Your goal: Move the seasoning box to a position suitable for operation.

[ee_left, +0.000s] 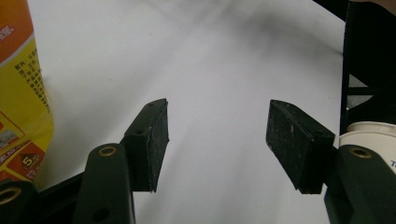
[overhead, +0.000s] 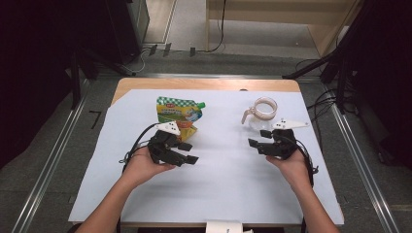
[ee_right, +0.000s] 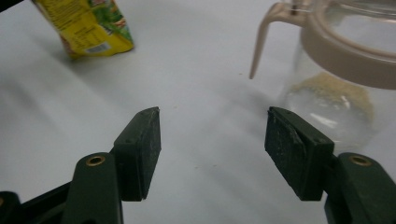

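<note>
White paper is covering the wooden worktop (overhead: 204, 83) in front of you. At the left, the green, yellow and orange spouted refill pouch (overhead: 177, 112) is lying flat, and your left gripper (overhead: 186, 152) is hovering just beside its near edge with jaws spread wide and gripping nothing. Farther right, you are holding your right gripper (overhead: 259, 138) released too, jaws apart and empty, just in front of the clear glass jar with a beige plastic rim and handle (overhead: 261, 113), which is standing upright.
</note>
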